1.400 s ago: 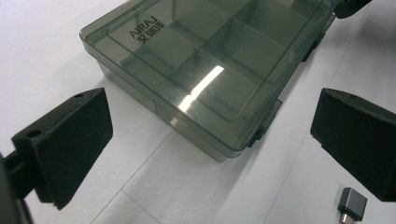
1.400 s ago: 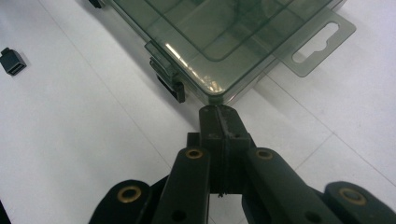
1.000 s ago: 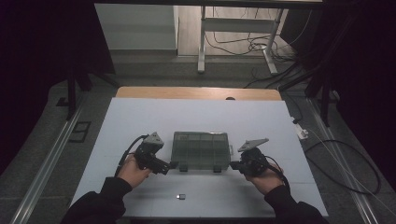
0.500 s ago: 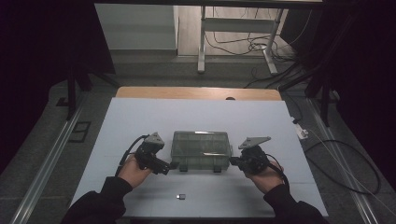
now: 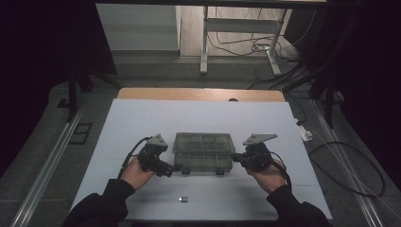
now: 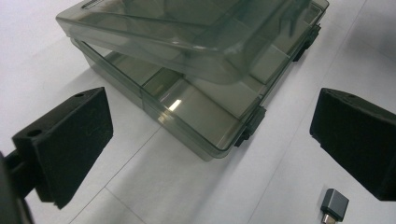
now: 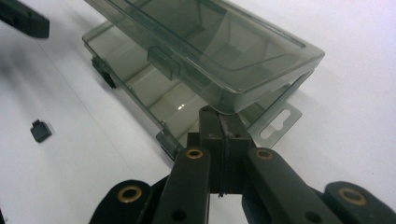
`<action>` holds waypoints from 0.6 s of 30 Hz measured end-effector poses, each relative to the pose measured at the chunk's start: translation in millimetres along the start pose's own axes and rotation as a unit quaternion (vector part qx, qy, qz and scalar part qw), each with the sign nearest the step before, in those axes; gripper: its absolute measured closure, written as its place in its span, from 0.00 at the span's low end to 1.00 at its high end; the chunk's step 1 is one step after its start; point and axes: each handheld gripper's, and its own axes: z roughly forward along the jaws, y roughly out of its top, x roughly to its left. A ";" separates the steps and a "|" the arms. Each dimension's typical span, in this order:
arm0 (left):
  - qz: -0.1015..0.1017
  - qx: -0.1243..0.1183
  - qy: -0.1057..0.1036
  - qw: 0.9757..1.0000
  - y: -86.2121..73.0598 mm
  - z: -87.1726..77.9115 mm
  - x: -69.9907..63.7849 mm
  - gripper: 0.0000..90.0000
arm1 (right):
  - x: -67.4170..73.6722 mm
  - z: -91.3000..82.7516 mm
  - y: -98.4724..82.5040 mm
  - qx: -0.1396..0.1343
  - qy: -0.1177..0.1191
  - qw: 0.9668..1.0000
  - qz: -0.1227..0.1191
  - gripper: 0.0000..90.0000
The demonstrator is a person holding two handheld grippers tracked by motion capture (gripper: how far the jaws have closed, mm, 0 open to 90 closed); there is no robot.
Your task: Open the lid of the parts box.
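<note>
A smoky clear compartment box (image 5: 203, 152) lies mid-table, its lid (image 7: 205, 42) tilted up off the base (image 6: 201, 116). My right gripper (image 7: 219, 122) is shut, with nothing between the jaws; its tip sits under the lid's corner, at the box's right side (image 5: 238, 159). My left gripper (image 6: 205, 135) stands open just short of the box's near left corner, apart from it, also seen from above (image 5: 170, 168). A small grey adapter (image 5: 184, 199) lies loose on the table in front of the box (image 6: 335, 205) (image 7: 40, 130).
The white table top (image 5: 142, 123) stretches around the box, with a wooden strip (image 5: 198, 94) at its far edge. Black latches (image 6: 248, 127) sit on the box's front. Cables (image 5: 350, 161) and a desk frame lie on the floor beyond.
The lid looks slightly more raised over the right gripper's tip. Both hands have stayed nearly where they were.
</note>
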 end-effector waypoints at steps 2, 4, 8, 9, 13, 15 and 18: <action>0.003 -0.001 0.001 1.000 0.6 0.6 -1.2 0.00 | -1.5 -0.4 1.3 -0.005 0.002 1.000 0.004 0.99; 0.005 -0.002 0.003 1.000 1.3 1.1 -2.4 0.00 | -2.7 -0.6 2.6 -0.009 0.000 1.000 0.005 0.99; 0.004 -0.004 0.000 1.000 2.8 1.8 -3.5 0.00 | -4.5 -1.0 4.3 -0.015 -0.002 1.000 0.007 0.99; 0.004 -0.004 -0.001 1.000 3.1 2.0 -3.7 0.00 | -5.5 -1.2 5.1 -0.019 -0.002 1.000 0.008 0.99; 0.002 -0.005 -0.002 1.000 4.4 3.0 -4.3 0.00 | -7.8 -1.3 7.3 -0.024 -0.003 1.000 0.010 0.99; 0.001 -0.005 -0.001 1.000 4.9 3.8 -4.9 0.00 | -9.4 -0.1 9.8 -0.028 -0.007 1.000 0.010 0.99; 0.000 -0.004 -0.001 1.000 6.2 5.7 -6.7 0.00 | -10.4 1.0 12.7 -0.032 -0.010 0.999 0.008 0.99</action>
